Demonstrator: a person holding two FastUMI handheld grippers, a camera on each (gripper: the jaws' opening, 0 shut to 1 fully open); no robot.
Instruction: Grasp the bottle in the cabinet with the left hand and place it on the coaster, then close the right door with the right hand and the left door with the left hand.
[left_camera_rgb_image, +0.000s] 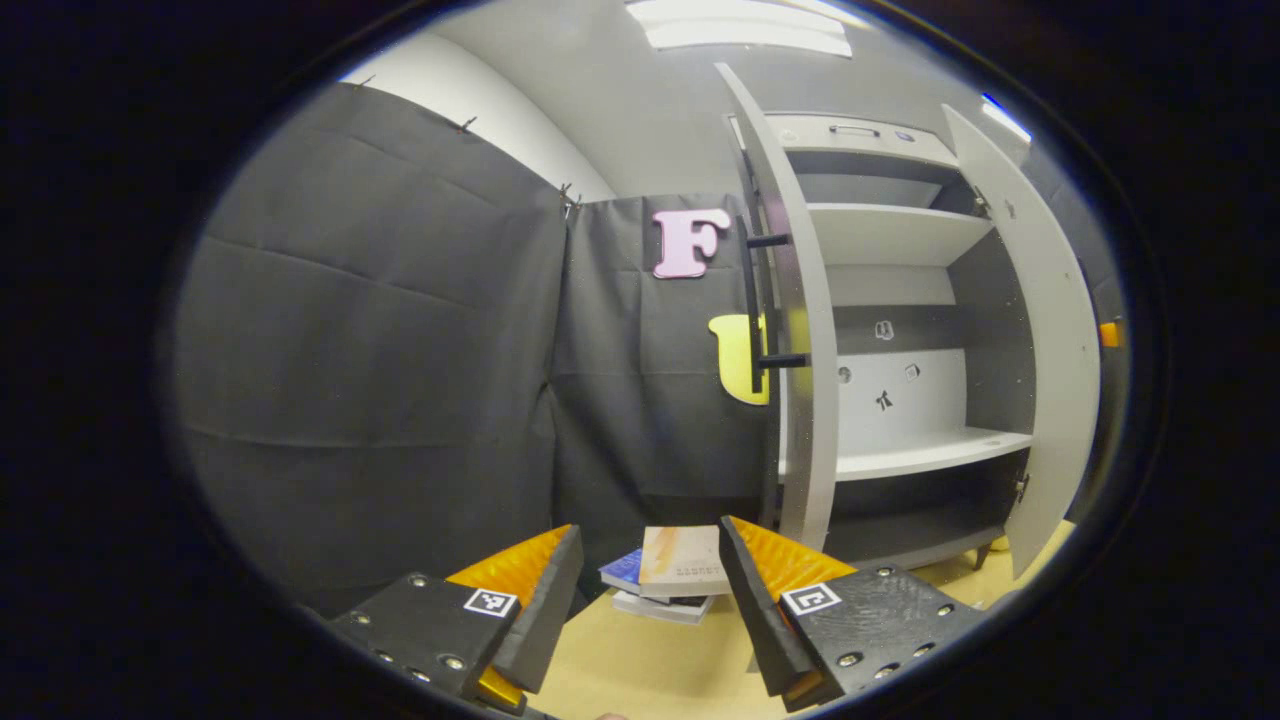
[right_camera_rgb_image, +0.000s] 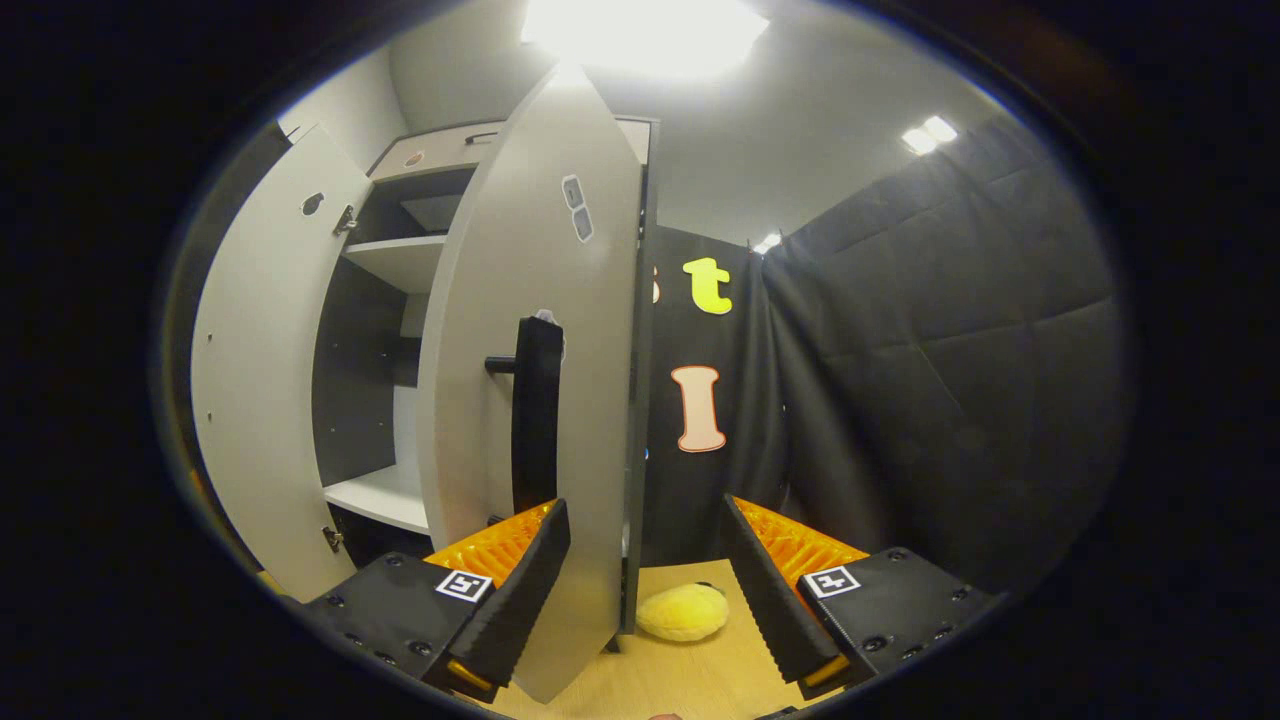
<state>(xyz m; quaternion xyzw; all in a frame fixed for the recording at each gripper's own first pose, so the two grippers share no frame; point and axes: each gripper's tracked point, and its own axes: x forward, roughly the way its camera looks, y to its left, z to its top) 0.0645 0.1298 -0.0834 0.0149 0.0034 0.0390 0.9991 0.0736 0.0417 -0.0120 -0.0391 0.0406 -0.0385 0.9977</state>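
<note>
While both cabinet doors stand open, the left gripper (left_camera_rgb_image: 650, 590) is held low at the bottom centre of the left gripper view with its two fingers spread and nothing between them, aimed past the edge of the left door (left_camera_rgb_image: 800, 330), whose black handle (left_camera_rgb_image: 757, 300) is seen just left of centre. No bottle can be made out on the pale shelves (left_camera_rgb_image: 900, 455) at centre right, and no coaster is seen, so their whereabouts cannot be told; the placing step is judged likely done, with the closing steps left. In the right gripper view the right gripper (right_camera_rgb_image: 645, 590) is likewise released, its two fingers straddling the edge of the right door (right_camera_rgb_image: 540, 380) at lower centre without pressing it, probably to push it shut. One stack of books (left_camera_rgb_image: 670, 575) and one yellow soft object (right_camera_rgb_image: 683, 612) lie on the wooden tabletop (right_camera_rgb_image: 700, 670)
</note>
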